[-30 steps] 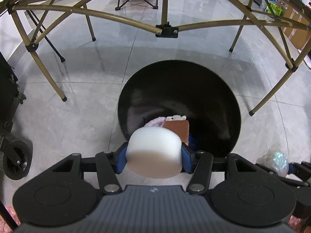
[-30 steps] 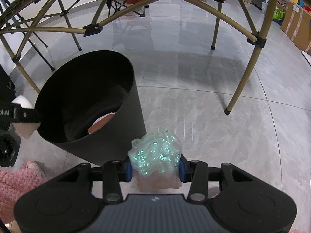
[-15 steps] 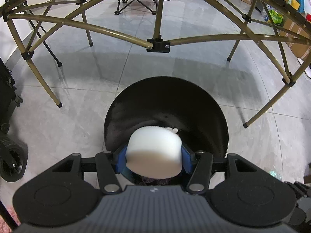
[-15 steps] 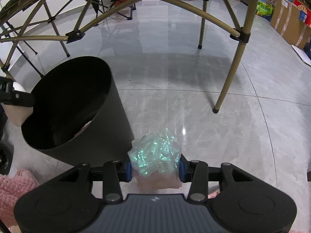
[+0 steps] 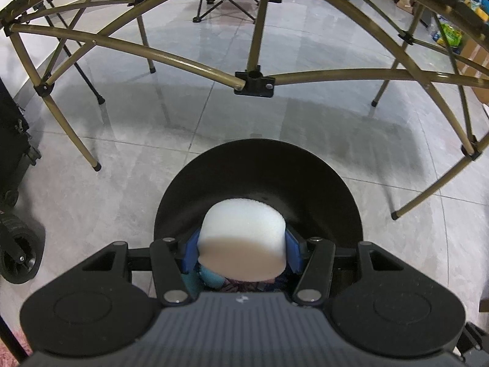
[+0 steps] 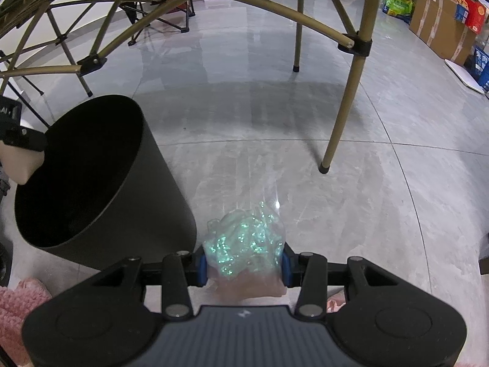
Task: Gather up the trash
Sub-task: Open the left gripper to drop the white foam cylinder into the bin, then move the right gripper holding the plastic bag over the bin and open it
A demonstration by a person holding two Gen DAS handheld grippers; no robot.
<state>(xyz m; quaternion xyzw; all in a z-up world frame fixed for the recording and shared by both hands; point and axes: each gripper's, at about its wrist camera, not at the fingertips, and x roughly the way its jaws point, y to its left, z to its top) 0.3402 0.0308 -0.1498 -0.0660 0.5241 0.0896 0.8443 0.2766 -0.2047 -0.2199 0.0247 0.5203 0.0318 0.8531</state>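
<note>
The left gripper (image 5: pixel 243 244) hangs over the mouth of a round black plastic waste bin (image 5: pixel 321 183), its blue-padded jaws closed partway on a white cylindrical foam block (image 5: pixel 243 238) that fills the gap between them. Below the block, scraps of coloured trash show dimly inside the bin. From the other side, the right gripper (image 6: pixel 244 266) holds a crumpled clear plastic wrapper with a green iridescent sheen (image 6: pixel 244 241), its jaws pinched in on the bundle from both sides. That wrapper sits above the grey tiled floor (image 6: pixel 336 183), just beside the bin's outer wall and outside its opening. The foam block appears again at the far left edge of the right wrist view, above the bin's rim. Gold-coloured metal folding frame legs (image 5: pixel 76 140) stand on the floor around the bin, and a pink fuzzy fabric (image 6: pixel 15 309) lies at the lower left.
</note>
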